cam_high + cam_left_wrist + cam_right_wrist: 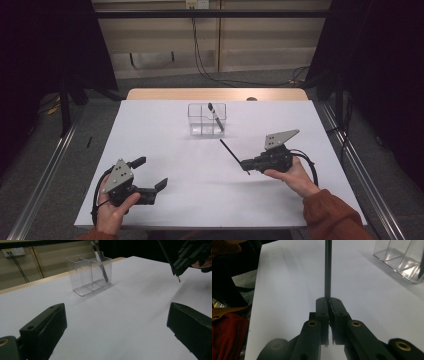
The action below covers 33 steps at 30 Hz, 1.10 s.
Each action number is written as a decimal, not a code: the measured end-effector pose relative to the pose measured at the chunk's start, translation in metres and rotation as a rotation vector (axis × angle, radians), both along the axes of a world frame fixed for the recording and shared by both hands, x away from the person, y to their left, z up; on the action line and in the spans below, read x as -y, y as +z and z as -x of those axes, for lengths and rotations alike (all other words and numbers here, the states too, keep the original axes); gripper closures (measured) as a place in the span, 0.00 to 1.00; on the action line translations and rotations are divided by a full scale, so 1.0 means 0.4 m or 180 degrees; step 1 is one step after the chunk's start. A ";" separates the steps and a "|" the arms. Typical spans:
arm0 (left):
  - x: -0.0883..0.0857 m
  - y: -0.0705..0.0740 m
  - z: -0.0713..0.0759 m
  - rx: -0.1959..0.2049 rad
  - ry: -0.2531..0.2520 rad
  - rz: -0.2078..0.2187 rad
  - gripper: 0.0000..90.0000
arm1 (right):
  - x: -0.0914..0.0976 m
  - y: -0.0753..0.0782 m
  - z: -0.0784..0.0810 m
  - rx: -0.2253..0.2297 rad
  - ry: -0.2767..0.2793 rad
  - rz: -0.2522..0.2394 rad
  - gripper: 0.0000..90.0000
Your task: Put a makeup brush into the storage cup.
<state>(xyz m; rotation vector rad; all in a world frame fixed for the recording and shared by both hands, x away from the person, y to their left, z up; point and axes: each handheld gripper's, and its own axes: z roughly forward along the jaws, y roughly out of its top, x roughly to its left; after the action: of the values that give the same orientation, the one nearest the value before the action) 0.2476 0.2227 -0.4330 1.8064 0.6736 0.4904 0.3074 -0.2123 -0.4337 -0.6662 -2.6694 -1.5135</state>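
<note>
A clear divided container (197, 119) (83, 277) (399, 258) stands on the white table sheet (190, 200), far of centre. A black-and-silver pen (215, 116) (101, 263) leans upright in its right compartment. Right of centre, my right gripper (244, 165) (329, 301) (178, 267) is shut on a thin black pen (230, 151) (328, 270). That pen slants up and away toward the container, above the sheet. My left gripper (152, 172) (117, 312) rests near the front left edge, open, with only bare sheet between its jaws.
The wooden tabletop (150, 94) shows beyond the sheet's far edge. Metal rails (45, 170) run along both sides of the table. Cables (210, 75) lie on the floor behind it. An orange-brown sleeve (330, 215) comes in at the bottom right.
</note>
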 end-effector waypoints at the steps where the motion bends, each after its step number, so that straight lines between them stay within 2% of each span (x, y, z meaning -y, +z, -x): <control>1: 0.003 0.000 -0.001 -0.0013 -0.0013 -0.0007 0.03 | -0.003 0.000 0.000 -0.0005 0.0023 0.0002 0.96; 6: 0.018 0.003 -0.009 -0.0027 -0.0088 -0.0022 0.03 | -0.026 -0.001 -0.009 -0.0053 0.0092 0.0007 0.96; 9: 0.032 0.010 -0.012 -0.0002 -0.0147 -0.0025 0.03 | -0.040 0.003 -0.013 -0.0036 0.0154 0.0030 0.96; 12: 0.043 0.014 -0.011 0.0049 -0.0125 -0.0044 0.03 | -0.052 0.008 -0.013 -0.0037 0.0192 0.0045 0.96; 16: 0.054 0.019 -0.012 0.0051 -0.0160 -0.0005 0.03 | -0.064 0.011 -0.010 -0.0032 0.0269 0.0080 0.96; 24: 0.083 0.026 -0.020 -0.0026 -0.0309 -0.0009 0.03 | -0.078 0.006 -0.005 -0.0062 0.0348 0.0145 0.96; 27: 0.098 0.033 -0.026 -0.0042 -0.0363 -0.0004 0.03 | -0.076 0.010 -0.008 -0.0060 0.0328 0.0147 0.96; 33: 0.127 0.042 -0.036 -0.0067 -0.0481 -0.0076 0.03 | -0.078 0.017 -0.010 -0.0085 0.0392 0.0235 0.96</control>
<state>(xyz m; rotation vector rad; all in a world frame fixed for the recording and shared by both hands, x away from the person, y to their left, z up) 0.2620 0.1719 -0.4162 1.8710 0.5427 0.3802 0.3114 -0.1810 -0.4269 -0.5098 -2.7023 -1.3731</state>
